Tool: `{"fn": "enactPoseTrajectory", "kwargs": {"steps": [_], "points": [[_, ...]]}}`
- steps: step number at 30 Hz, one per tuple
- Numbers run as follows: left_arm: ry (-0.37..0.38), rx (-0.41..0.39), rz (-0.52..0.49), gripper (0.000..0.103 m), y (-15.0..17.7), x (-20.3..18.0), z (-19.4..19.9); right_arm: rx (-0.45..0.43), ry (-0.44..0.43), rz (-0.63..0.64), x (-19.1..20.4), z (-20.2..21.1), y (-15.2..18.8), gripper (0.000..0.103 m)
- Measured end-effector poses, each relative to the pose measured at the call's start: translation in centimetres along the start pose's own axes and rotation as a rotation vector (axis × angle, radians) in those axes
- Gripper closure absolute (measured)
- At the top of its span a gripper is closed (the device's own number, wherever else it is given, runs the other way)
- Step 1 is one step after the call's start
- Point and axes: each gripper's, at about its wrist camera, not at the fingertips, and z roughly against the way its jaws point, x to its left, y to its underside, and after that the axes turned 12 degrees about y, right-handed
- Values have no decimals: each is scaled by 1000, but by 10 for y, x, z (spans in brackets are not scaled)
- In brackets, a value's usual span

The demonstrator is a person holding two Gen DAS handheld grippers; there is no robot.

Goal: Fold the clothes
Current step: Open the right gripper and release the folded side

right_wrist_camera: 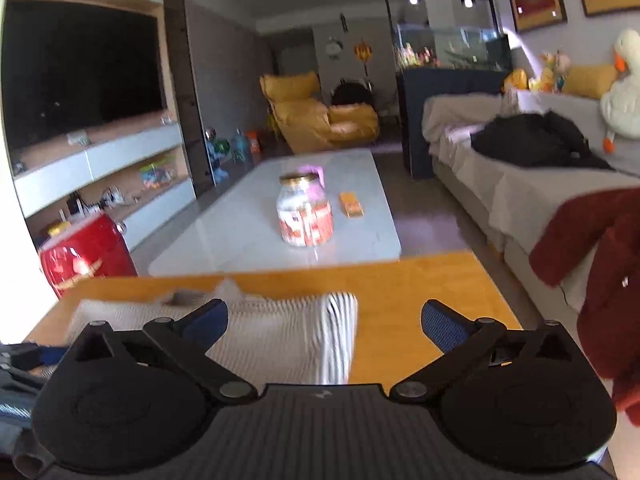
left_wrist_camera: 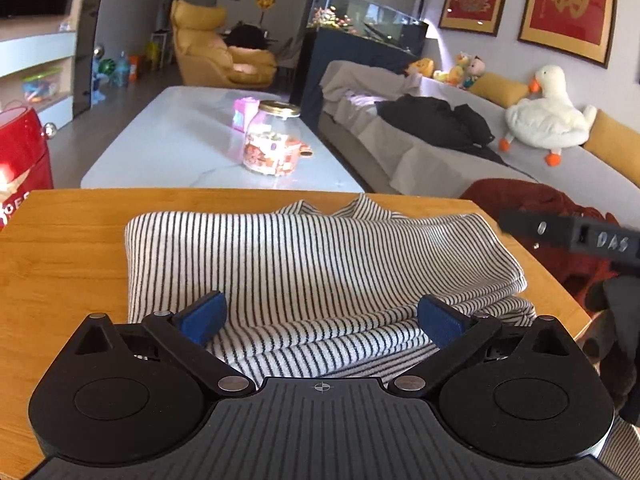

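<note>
So, striped shirt is folded into a neat multi-layer rectangle on the wooden table, collar toward the far edge, stacked fold edges showing at its right side and near end. Thin black-and-white stripes, a few soft creases, no sleeves sticking out. In the right wrist view it looks blurred and sits toward the table's left half, bare wood to its right.

Left gripper hangs over the near end of the shirt, jaws spread wide, blue pads clear of the cloth, nothing pinched. Right gripper also wide open and empty, above the shirt's right edge and bare table; part of it shows at the right of the left view.

Red fuzzy garment is draped off the table's right side, beside the sofa. Black clothing and a plush goose lie on the sofa. Beyond the far edge, a white coffee table with a glass jar. Red box past the far left corner.
</note>
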Motion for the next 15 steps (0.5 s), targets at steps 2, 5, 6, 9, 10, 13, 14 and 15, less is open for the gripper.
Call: {"fn": "enactPoseTrajectory", "kwargs": {"steps": [2,5,6,9,10,13,14,15], "points": [[1,1,2,0,1,-1,1,-1,-87,-55,6,1,-8,0],[0,1,1,0,2,-1,2,153,-217,-180,7,-25,-5,0],[1,1,1,0,2,-1,3,209,-218,-211,6,-38,1,0],[2,2,-1,0,3,-1,4,209,-203,-194,6,-44,15,0],[0,4,-3,0,2,-2,4,205,-198,-187,7,-46,19,0],[-5,11,-10,0,3,-3,4,195,-183,-156,9,-47,30,0],[-5,13,-13,0,3,-4,4,195,-179,-150,10,-45,30,0],[-6,15,-15,0,4,-4,5,197,-179,-149,10,-44,31,0]]}}
